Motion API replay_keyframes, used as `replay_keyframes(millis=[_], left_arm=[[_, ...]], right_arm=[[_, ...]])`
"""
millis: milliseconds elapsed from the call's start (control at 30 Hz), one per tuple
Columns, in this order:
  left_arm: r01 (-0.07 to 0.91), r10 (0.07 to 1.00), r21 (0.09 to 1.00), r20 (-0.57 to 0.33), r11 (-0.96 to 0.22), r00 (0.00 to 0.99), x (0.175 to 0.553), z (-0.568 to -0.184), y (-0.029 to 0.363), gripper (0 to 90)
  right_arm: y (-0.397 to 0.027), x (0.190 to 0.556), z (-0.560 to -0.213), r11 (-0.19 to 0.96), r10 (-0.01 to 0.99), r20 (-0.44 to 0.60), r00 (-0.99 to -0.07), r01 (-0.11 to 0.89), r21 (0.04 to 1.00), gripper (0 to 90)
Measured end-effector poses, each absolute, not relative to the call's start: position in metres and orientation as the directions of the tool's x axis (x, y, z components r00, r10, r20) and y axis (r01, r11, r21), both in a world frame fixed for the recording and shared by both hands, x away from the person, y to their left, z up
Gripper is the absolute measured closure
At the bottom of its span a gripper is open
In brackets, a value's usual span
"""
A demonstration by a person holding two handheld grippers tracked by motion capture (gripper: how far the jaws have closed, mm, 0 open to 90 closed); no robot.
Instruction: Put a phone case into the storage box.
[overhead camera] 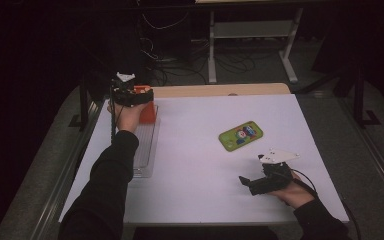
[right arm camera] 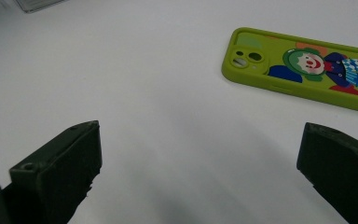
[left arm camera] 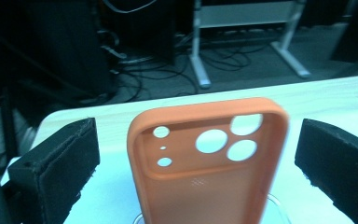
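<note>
Two grippers over white table (overhead camera: 190, 150). Right gripper (overhead camera: 244, 181), nearest, low over table, jaws spread wide, nothing between. Green case (overhead camera: 240, 135) flat on table, just beyond right gripper and apart from it, printed side up. Left gripper (overhead camera: 130, 95) at far left of table, jaws spread wide, pads clear of orange case (left arm camera: 209, 163) on both sides. Orange case upright between those jaws, camera holes at top, foot in clear tray (overhead camera: 147, 150) at table's left edge.

Orange phone case (left arm camera: 209, 172) stands upright, camera holes on top, seemingly in clear tray (overhead camera: 147, 150).
</note>
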State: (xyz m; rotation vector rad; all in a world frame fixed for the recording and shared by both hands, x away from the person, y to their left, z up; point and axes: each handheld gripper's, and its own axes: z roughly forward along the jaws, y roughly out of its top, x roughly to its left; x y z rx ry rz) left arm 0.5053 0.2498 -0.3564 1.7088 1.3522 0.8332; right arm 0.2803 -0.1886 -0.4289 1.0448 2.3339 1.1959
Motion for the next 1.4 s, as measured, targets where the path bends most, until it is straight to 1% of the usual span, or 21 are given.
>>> replay_keyframes(millis=[167, 300, 433, 600, 767, 800, 933, 1067, 1200, 1400], left_arm=[[0.476, 0.950, 0.869, -0.022, -0.136, 0.312, 0.498, -0.351, 0.254, 0.0], [0.494, 0.914, 0.849, -0.032, -0.188, 0.403, 0.489, -0.345, 0.255, 0.0], [0.493, 0.876, 0.840, -0.043, -0.228, 0.480, 0.478, -0.336, 0.251, 0.0], [0.463, 0.830, 0.841, -0.032, -0.279, 0.557, 0.461, -0.326, 0.239, 0.0], [0.447, 0.774, 0.841, -0.056, -0.303, 0.631, 0.444, -0.320, 0.221, 0.0], [0.439, 0.759, 0.838, -0.046, -0.325, 0.650, 0.440, -0.318, 0.218, 0.0], [0.416, 0.709, 0.840, -0.054, -0.348, 0.703, 0.426, -0.315, 0.200, 0.0], [0.391, 0.663, 0.840, -0.051, -0.376, 0.747, 0.412, -0.314, 0.186, 0.0], [0.380, 0.633, 0.836, -0.052, -0.395, 0.773, 0.400, -0.321, 0.175, 0.0], [0.376, 0.580, 0.828, -0.077, -0.416, 0.811, 0.383, -0.336, 0.161, 0.0]], right_arm=[[-0.188, 0.280, -0.428, 0.384, 0.731, 0.047, -0.681, 0.467, 0.797, 0.0], [-0.188, 0.280, -0.428, 0.384, 0.731, 0.046, -0.681, 0.466, 0.798, 0.0], [-0.188, 0.280, -0.428, 0.384, 0.731, 0.045, -0.681, 0.465, 0.798, 0.0], [-0.189, 0.279, -0.428, 0.388, 0.731, 0.038, -0.682, 0.461, 0.798, 0.0], [-0.188, 0.280, -0.428, 0.391, 0.729, 0.036, -0.684, 0.459, 0.798, 0.0], [-0.189, 0.279, -0.428, 0.391, 0.729, 0.039, -0.683, 0.463, 0.795, 0.0], [-0.188, 0.279, -0.428, 0.377, 0.736, 0.047, -0.676, 0.466, 0.801, 0.0], [-0.186, 0.279, -0.427, 0.389, 0.729, 0.036, -0.683, 0.458, 0.800, 0.0], [-0.185, 0.279, -0.428, 0.396, 0.725, 0.034, -0.688, 0.457, 0.796, 0.0], [-0.185, 0.278, -0.428, 0.397, 0.723, 0.038, -0.690, 0.459, 0.794, 0.0]])
